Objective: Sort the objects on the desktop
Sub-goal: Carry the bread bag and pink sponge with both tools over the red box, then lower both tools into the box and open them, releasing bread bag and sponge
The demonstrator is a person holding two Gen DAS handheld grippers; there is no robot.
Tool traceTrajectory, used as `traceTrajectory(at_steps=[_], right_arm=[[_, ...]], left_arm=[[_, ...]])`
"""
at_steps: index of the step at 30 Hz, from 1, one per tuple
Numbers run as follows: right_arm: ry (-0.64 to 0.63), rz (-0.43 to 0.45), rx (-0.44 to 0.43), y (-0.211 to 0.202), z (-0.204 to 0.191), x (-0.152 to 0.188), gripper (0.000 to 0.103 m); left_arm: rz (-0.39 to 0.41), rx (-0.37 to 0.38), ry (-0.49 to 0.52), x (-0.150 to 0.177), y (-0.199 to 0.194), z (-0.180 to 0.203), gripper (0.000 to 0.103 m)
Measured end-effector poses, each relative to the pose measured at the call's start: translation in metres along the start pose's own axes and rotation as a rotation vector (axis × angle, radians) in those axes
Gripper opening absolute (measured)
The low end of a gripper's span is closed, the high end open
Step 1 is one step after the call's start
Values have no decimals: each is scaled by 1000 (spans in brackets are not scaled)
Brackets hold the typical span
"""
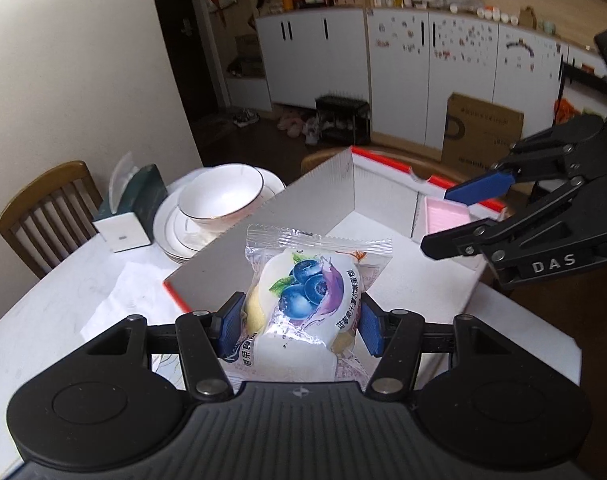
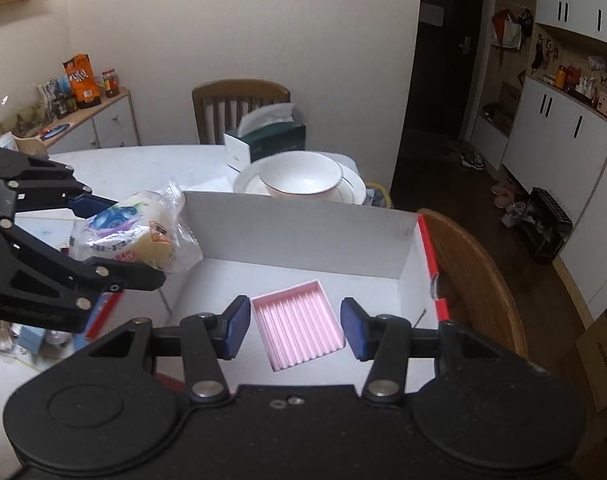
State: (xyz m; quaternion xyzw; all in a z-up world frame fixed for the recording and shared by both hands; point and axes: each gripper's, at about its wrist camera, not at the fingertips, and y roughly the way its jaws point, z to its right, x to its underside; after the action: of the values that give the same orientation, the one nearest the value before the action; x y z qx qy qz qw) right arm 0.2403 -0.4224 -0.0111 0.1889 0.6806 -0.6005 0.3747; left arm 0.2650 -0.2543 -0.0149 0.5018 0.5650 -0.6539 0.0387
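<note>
My left gripper [image 1: 299,326] is shut on a blueberry snack packet [image 1: 309,300] and holds it in the air at the near left edge of a white cardboard box with red rims [image 1: 343,196]. The packet also shows in the right wrist view [image 2: 131,228], held by my left gripper [image 2: 119,240] beside the box wall [image 2: 303,224]. My right gripper [image 2: 295,326] is open and empty, just above a pink ribbed tray [image 2: 299,326] lying in the box. In the left wrist view my right gripper [image 1: 455,220] hovers over the pink tray [image 1: 447,218].
A white bowl on stacked plates [image 1: 219,196] and a green tissue box [image 1: 131,208] stand behind the cardboard box on the white table [image 1: 43,320]. Wooden chairs [image 2: 239,108] stand around the table. Small clutter lies at the left table edge [image 2: 19,336].
</note>
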Motion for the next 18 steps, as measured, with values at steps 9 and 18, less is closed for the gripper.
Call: traceTrajectory(at_steps=[9, 18], right_arm=[[-17, -88, -20, 41, 24, 0, 49], [3, -188, -44, 79, 39, 6, 49]], left_arm=[[-149, 7, 56, -17, 67, 3, 57], [-255, 15, 84, -20, 111, 10, 57]])
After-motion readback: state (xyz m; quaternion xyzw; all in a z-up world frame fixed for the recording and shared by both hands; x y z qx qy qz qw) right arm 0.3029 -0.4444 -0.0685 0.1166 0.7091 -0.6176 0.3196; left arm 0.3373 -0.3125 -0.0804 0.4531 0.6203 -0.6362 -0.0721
